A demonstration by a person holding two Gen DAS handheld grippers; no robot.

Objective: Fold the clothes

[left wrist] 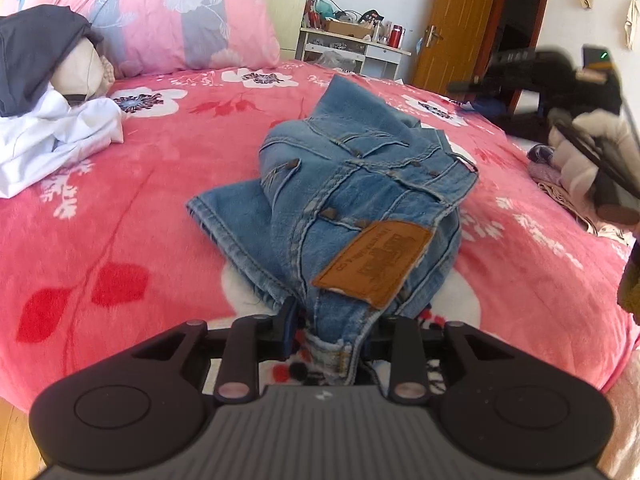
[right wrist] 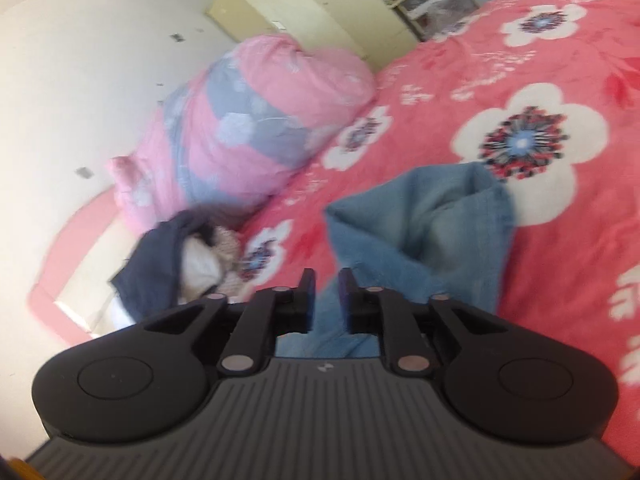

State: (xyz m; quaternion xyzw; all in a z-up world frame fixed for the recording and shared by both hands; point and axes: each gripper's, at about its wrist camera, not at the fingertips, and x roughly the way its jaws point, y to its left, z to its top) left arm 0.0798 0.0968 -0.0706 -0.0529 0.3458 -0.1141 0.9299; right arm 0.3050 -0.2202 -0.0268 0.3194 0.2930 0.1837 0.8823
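A pair of blue jeans [left wrist: 360, 184] lies crumpled on the pink flowered bedspread [left wrist: 120, 208], its brown leather waist patch [left wrist: 372, 262] facing me. My left gripper [left wrist: 330, 330] is shut on the jeans' waistband at the near edge of the bed. In the right wrist view the jeans [right wrist: 424, 232] show as a blurred fold of denim. My right gripper [right wrist: 327, 286] is closed on a strip of that denim, with the cloth running between its fingers. The right gripper also shows, blurred, in the left wrist view [left wrist: 568, 84] at the far right above the bed.
A pile of white and dark clothes [left wrist: 44, 92] lies at the left of the bed, also in the right wrist view [right wrist: 180, 260]. A pink and grey quilt bundle [left wrist: 180, 12] sits at the head. More clothes [left wrist: 560, 184] lie at the right edge. A shelf [left wrist: 352, 44] and door stand behind.
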